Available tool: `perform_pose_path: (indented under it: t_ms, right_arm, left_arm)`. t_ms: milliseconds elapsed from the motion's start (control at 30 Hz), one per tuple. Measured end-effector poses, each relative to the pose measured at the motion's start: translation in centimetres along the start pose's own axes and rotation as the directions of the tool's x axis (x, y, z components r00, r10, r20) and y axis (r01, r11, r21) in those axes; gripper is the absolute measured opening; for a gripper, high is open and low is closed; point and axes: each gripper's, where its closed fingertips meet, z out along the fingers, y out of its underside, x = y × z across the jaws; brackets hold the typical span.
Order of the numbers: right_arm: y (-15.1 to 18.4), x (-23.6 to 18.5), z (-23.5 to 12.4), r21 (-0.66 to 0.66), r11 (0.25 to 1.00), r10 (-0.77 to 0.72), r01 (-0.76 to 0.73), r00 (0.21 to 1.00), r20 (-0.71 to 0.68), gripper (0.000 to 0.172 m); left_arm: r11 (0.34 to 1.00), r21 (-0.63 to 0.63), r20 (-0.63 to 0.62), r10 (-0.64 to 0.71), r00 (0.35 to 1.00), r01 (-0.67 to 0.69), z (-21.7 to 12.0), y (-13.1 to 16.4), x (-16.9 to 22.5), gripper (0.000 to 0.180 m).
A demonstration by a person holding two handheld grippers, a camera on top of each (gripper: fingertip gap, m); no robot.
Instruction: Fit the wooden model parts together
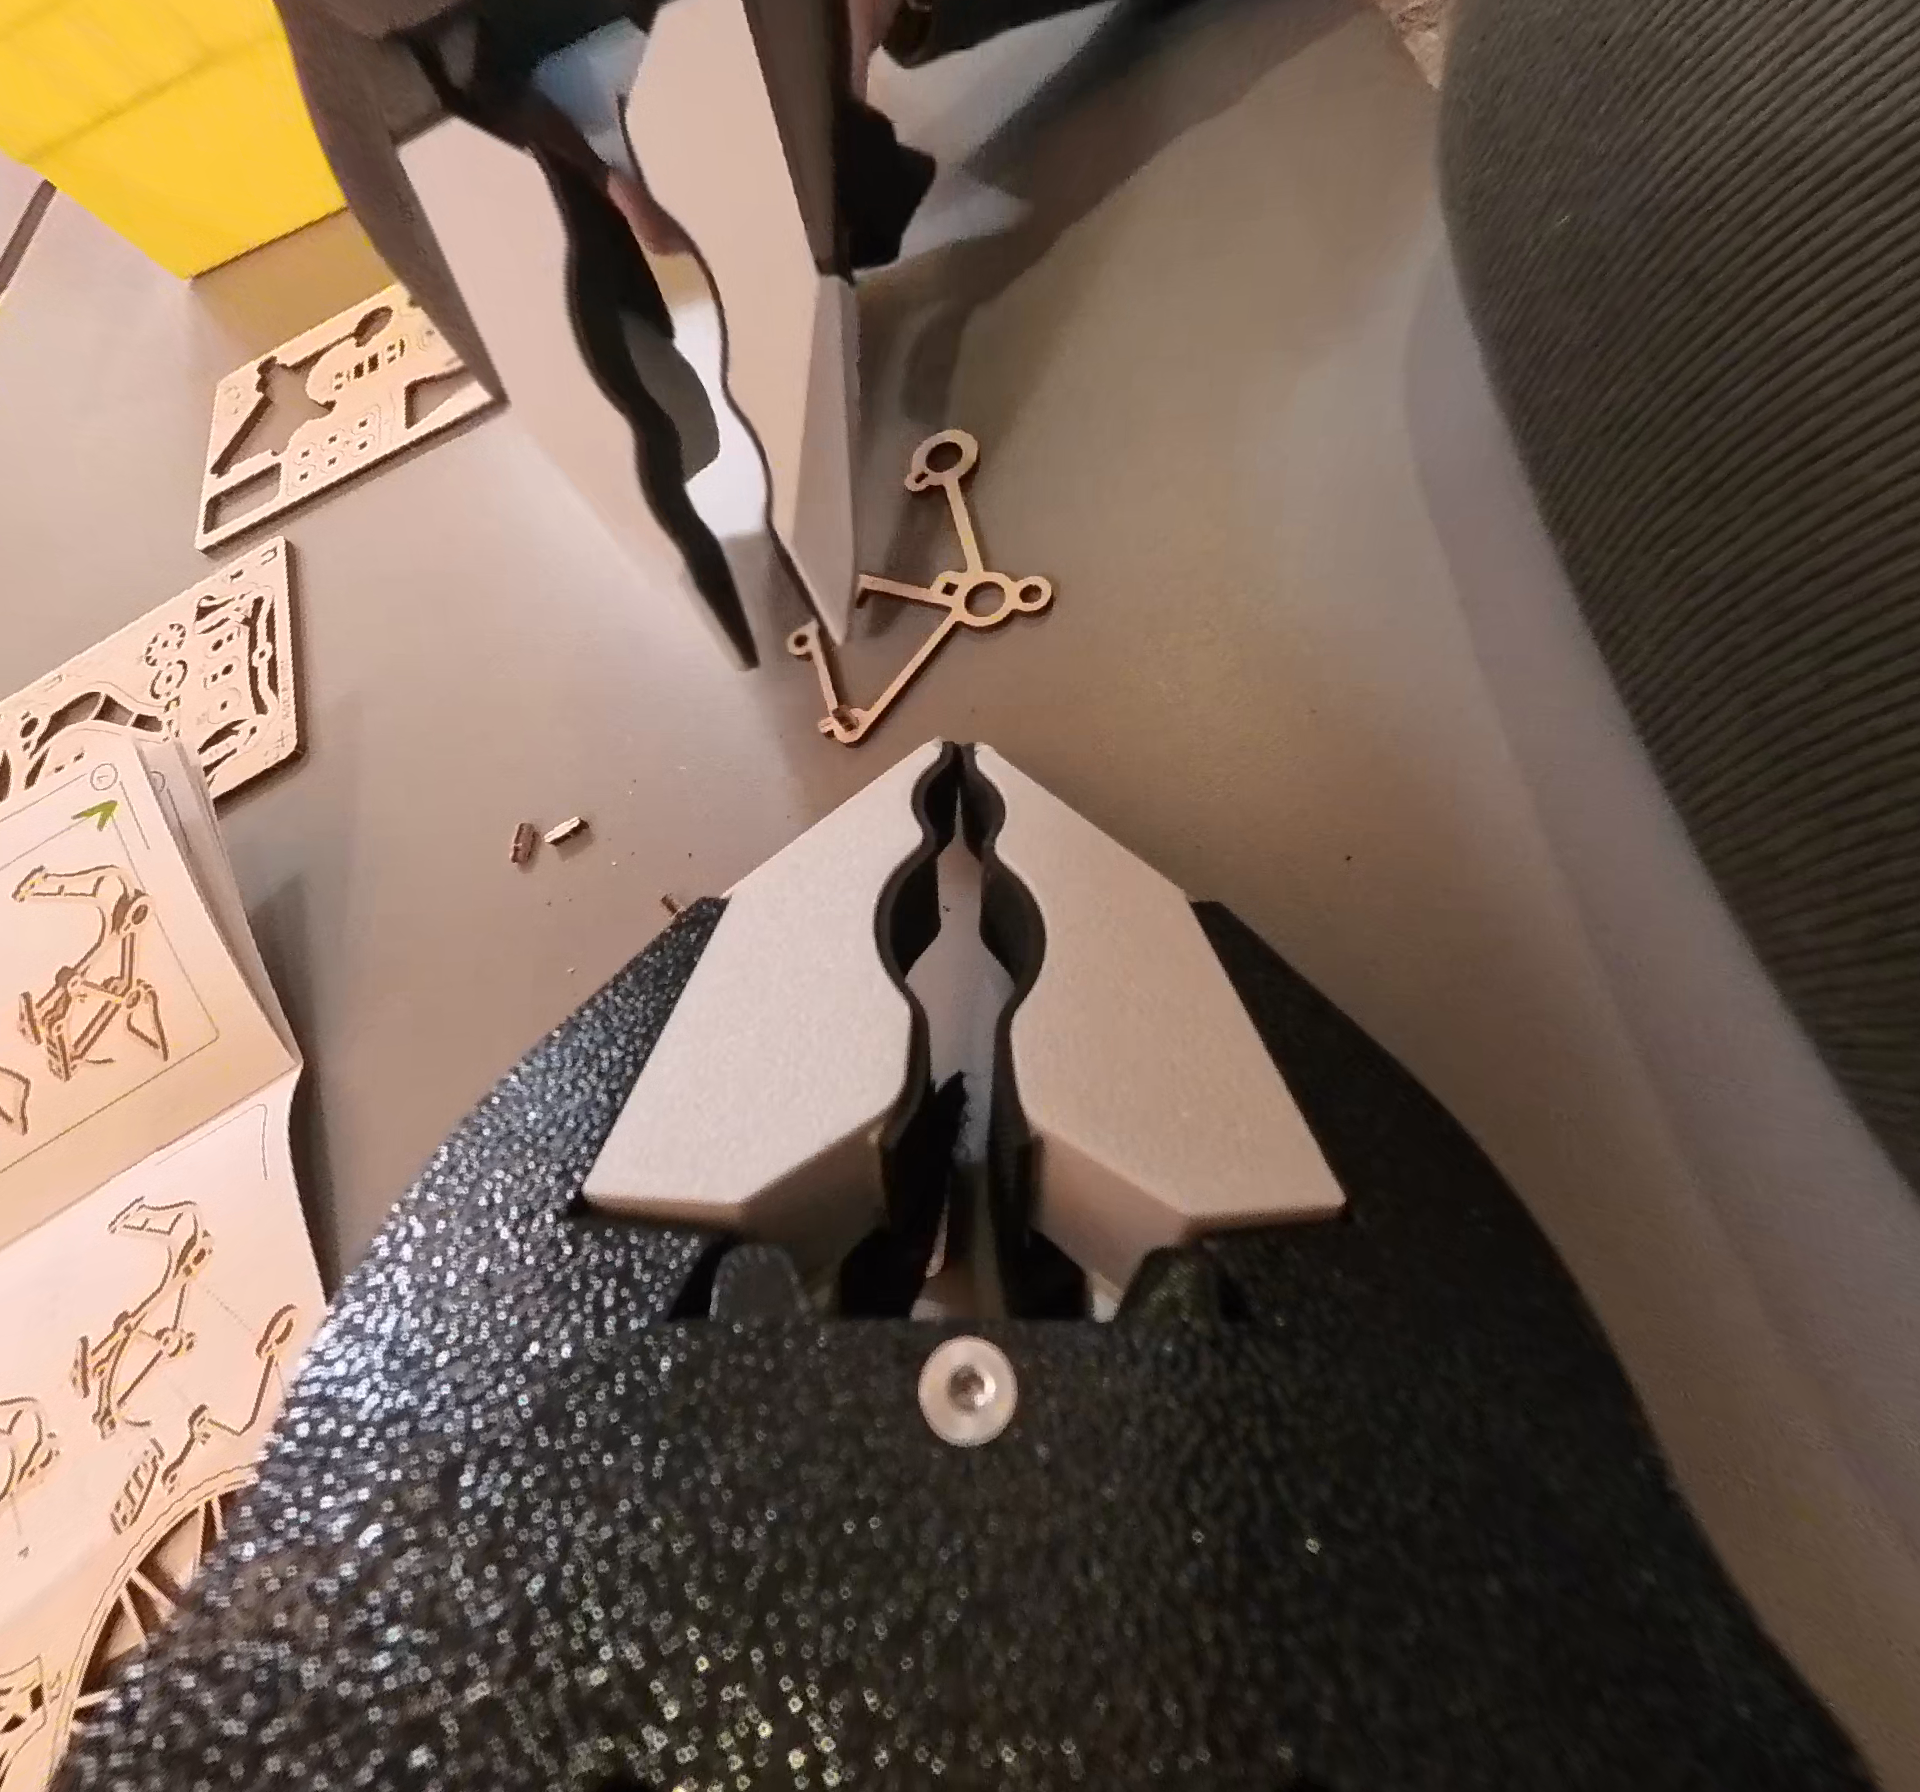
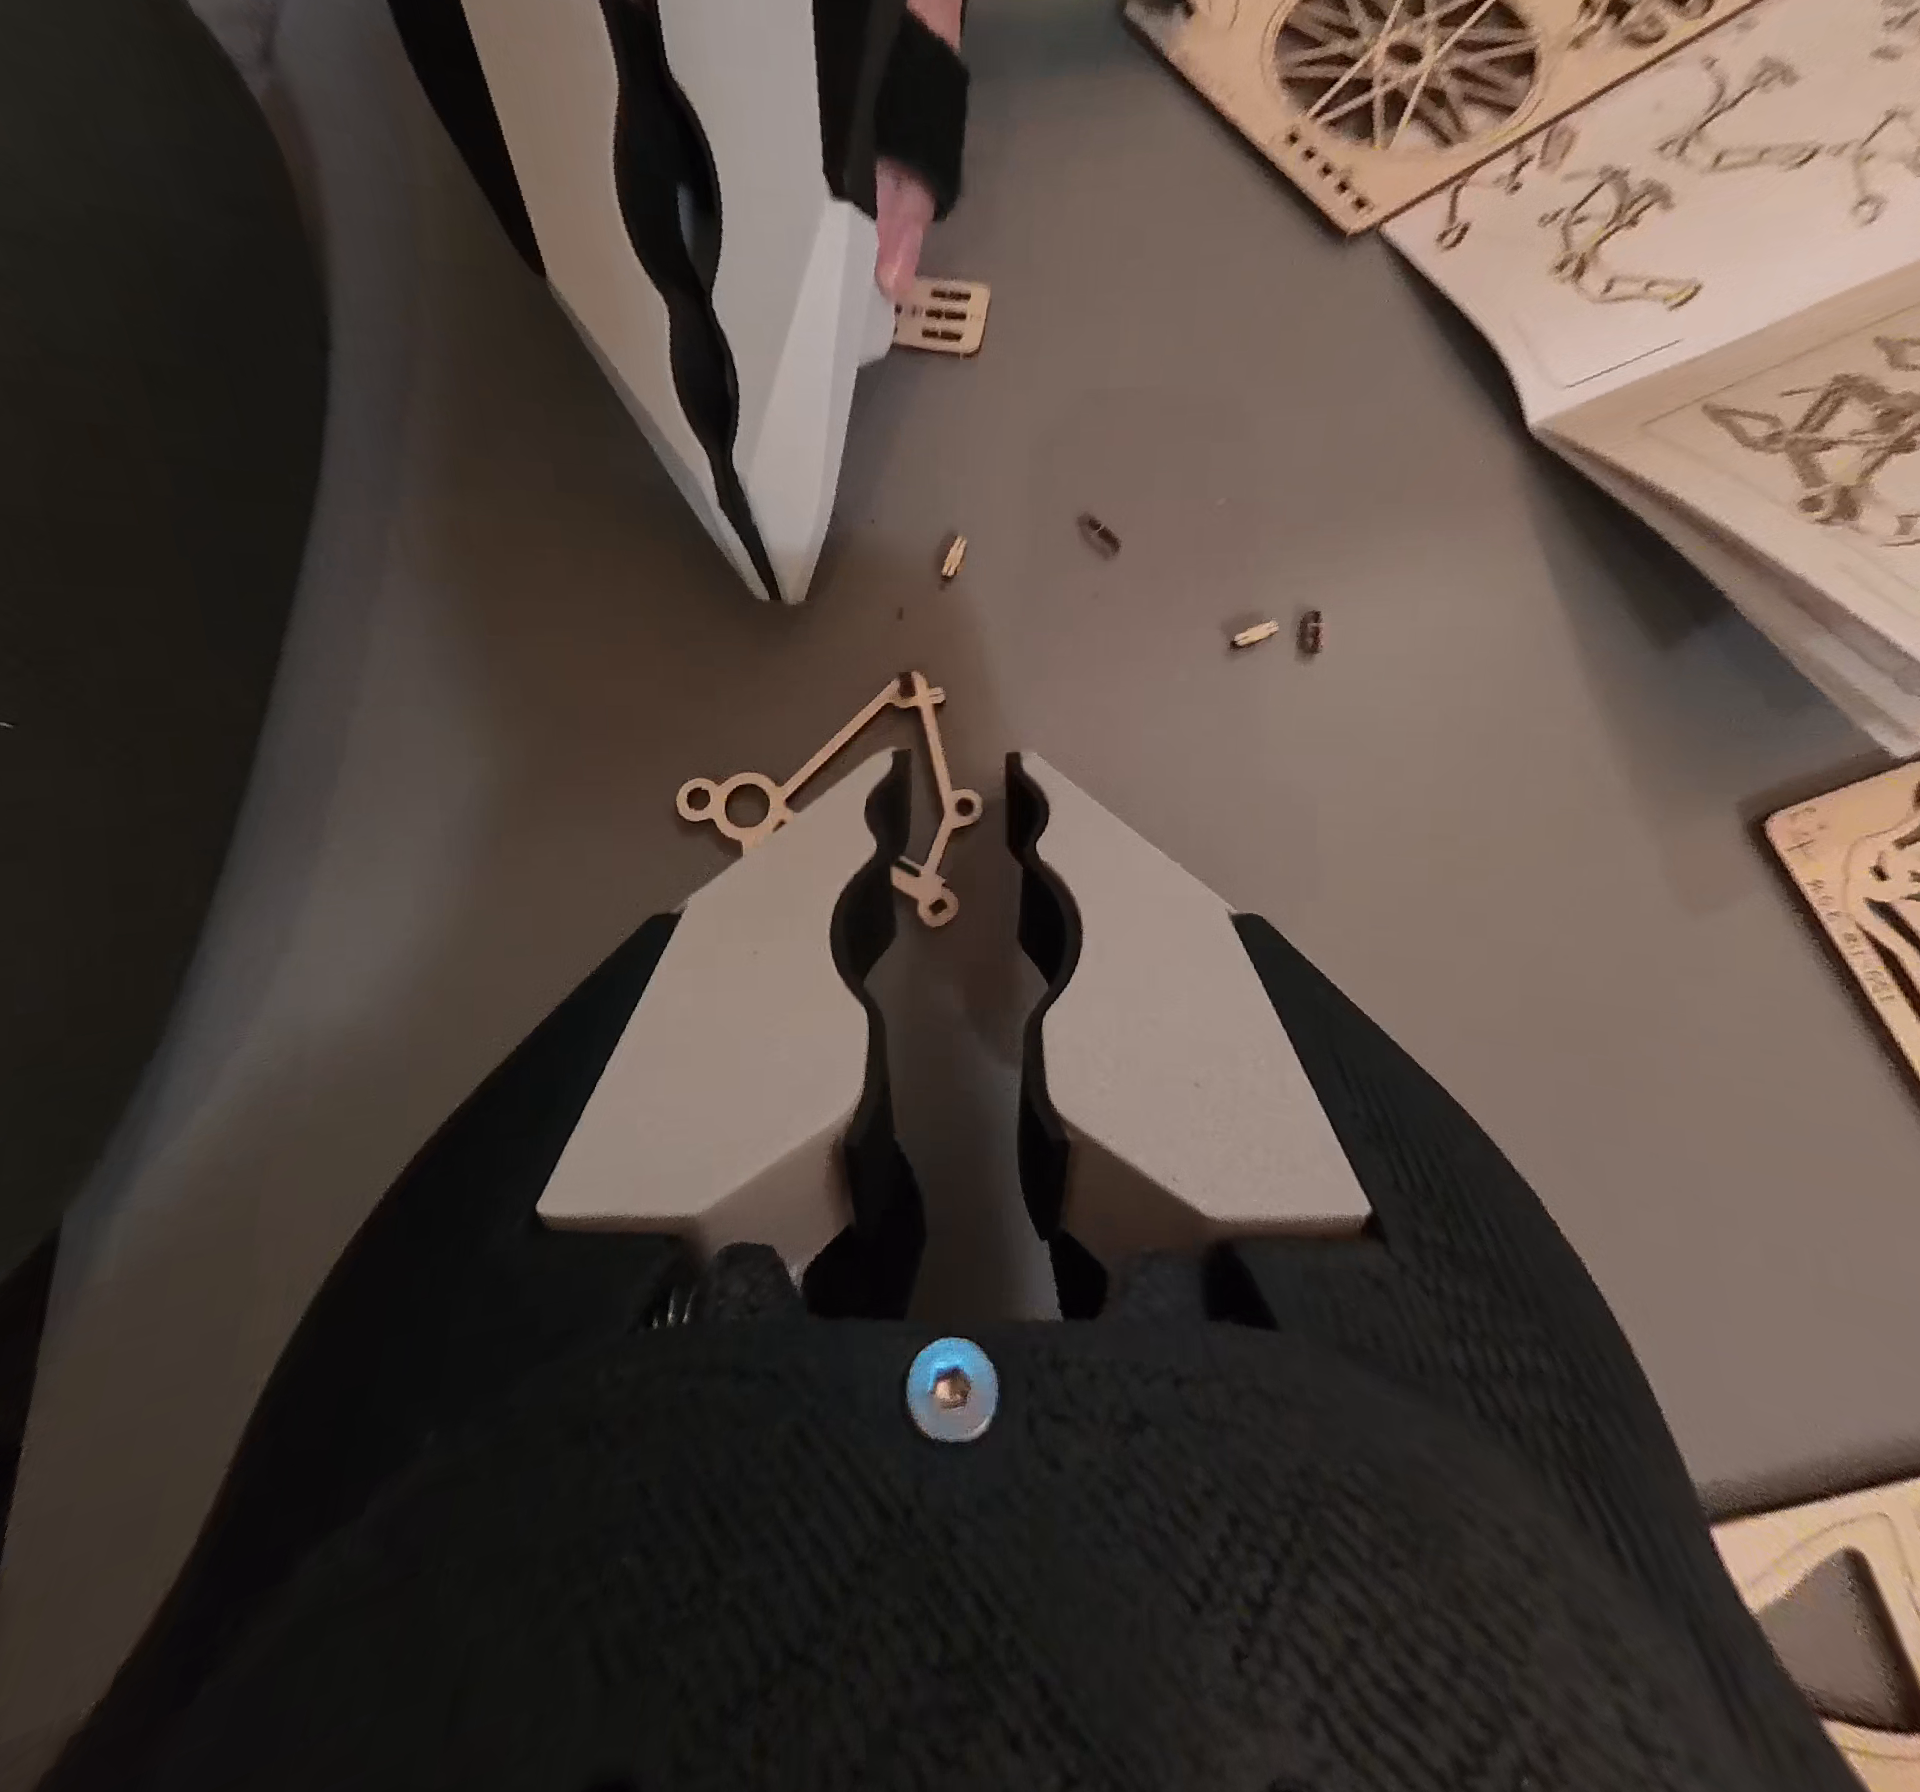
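We see the thin wooden frame (image 2: 831, 786) lying flat on the counter (image 2: 1351, 911), one strut between our right gripper (image 2: 956, 755)'s parted jaws, which press on nothing. Our left gripper (image 1: 961, 750) hangs just beside the frame, jaws closed on nothing. The risk, we judge: closing now could snap a slender strut or skid the frame aside. The tiny pegs (image 2: 1257, 634) nearby could scatter if nudged.

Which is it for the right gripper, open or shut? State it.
Open. The right gripper has a clear gap between its fingertips, with the thin wooden frame piece lying flat on the table below, ungripped.
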Motion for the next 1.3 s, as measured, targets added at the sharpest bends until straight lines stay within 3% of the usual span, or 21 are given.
perform_pose_path:
  t_ms: [367,533,633,733,800,967,1100,1300]
  right_arm:
    - [0.3,-0.7,0.8,-0.069,0.997,-0.041,0.042,0.999,0.019,0.0]
    - [-1.2,1.3,-0.6,0.011,0.981,-0.188,0.193,0.964,-0.187,0.0]
    - [-3.2,1.8,-1.8,0.072,0.941,-0.288,0.329,0.897,-0.335,0.0]
    - [-4.8,1.8,-3.0,0.083,0.885,-0.371,0.458,0.801,-0.471,0.0]
    - [-5.6,1.7,-3.7,0.075,0.854,-0.401,0.515,0.743,-0.536,0.0]
    - [-7.0,1.3,-5.2,0.04,0.784,-0.452,0.619,0.614,-0.648,0.0]
    - [-7.3,0.9,-5.6,-0.008,0.74,-0.493,0.673,0.534,-0.687,0.0]
    - [-7.5,0.5,-6.0,0.005,0.726,-0.49,0.688,0.521,-0.699,0.0]
  left_arm:
    - [1.0,0.004,0.024,0.023,0.999,-0.023,0.1,0.0,-0.4,0.0]
    - [0.999,0.04,0.145,-0.02,0.989,0.015,-0.4,-0.4,-2.2,0.0]
    - [0.952,0.229,0.165,-0.244,0.956,0.204,-1.7,-2.6,-4.0,0.0]
    - [0.881,0.302,0.189,-0.43,0.883,0.364,-2.0,-2.8,-6.0,0.055]
    - [0.846,0.324,0.168,-0.491,0.855,0.423,-1.7,-3.0,-6.3,0.065]
    - [0.773,0.393,0.004,-0.542,0.84,0.497,-1.1,-5.4,-5.1,0.032]
    - [0.752,0.448,-0.03,-0.527,0.849,0.483,-1.3,-6.7,-4.9,0.008]
    - [0.77,0.472,0.007,-0.491,0.871,0.43,-1.5,-7.0,-5.0,0.003]
